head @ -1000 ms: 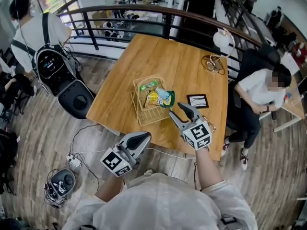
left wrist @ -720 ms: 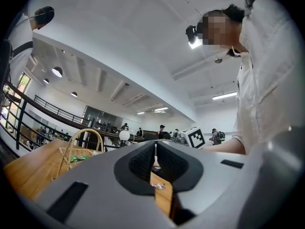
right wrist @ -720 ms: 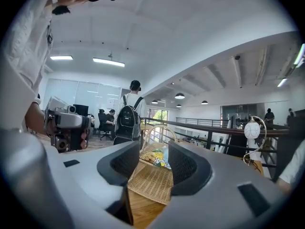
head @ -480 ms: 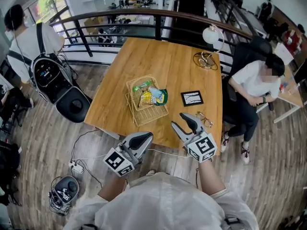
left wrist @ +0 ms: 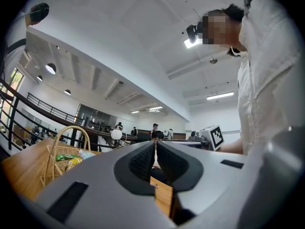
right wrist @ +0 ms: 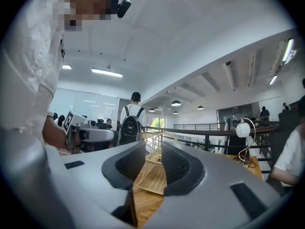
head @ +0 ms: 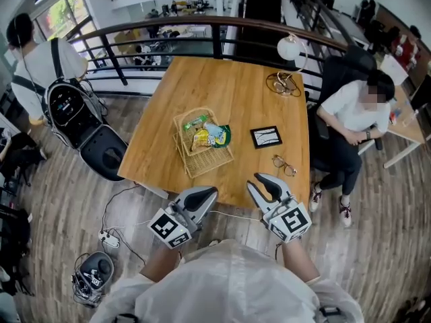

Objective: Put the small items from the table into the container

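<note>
Basket [head: 202, 160] sits mid-table [head: 229, 86] with packets [head: 205, 134] inside it: green, yellow and pale ones, plus a dark green one at the right rim. Glasses [head: 283, 165] lie on bare wood right of the basket, near the front edge, well apart from it. Black frame [head: 266, 136] lies flat between the basket and the glasses, touching neither. Lamp [head: 291, 49] stands at the far right corner.

Left gripper [head: 205, 192] is held just off the table's near edge, jaws pressed together with nothing between them. Right gripper [head: 266, 180] is at the near edge, close to the glasses but not touching them. Its jaws are closing with a narrow gap left and nothing in it. In the right gripper view the basket only shows far off through that gap.

A seated person [head: 353, 123] is at the table's right side.
</note>
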`<state>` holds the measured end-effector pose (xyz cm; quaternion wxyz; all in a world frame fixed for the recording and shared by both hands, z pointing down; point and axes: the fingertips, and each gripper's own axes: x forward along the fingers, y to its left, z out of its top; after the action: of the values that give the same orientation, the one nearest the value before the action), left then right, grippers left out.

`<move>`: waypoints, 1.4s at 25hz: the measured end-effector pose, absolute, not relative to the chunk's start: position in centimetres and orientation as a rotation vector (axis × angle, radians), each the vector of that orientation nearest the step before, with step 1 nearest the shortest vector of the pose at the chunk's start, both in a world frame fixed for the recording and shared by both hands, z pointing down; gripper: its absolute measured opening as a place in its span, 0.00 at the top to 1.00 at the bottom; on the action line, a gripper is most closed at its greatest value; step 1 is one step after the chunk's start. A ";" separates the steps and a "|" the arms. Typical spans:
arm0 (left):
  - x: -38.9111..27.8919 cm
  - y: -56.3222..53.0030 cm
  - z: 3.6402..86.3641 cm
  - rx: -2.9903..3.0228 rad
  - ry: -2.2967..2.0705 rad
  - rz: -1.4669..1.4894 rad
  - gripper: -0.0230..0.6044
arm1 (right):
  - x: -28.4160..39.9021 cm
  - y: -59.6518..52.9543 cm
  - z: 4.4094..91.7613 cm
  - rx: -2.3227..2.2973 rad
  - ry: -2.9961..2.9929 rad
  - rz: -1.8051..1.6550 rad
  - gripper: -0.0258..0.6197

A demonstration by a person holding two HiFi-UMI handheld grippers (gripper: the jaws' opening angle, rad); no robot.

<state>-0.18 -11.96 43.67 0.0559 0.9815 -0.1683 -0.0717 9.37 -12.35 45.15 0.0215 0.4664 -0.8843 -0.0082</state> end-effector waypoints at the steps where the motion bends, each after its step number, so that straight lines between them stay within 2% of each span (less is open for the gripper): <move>1: -0.2 -11.8 43.6 2.977 -0.509 -0.219 0.94 | 9.4 -11.9 45.1 1.449 -2.743 -0.024 0.80; 12: 0.9 -11.2 44.0 2.985 -0.492 -0.207 0.94 | 10.3 -8.4 45.3 1.476 -2.777 -0.005 0.91; 35: 1.3 -11.6 43.9 2.979 -0.490 -0.213 0.94 | 9.9 -8.7 45.0 1.461 -2.772 -0.036 0.94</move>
<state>1.30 -11.64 43.93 0.0576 0.9827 -0.1616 -0.0703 9.94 -8.71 45.03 0.0041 0.4661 -0.8846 -0.0113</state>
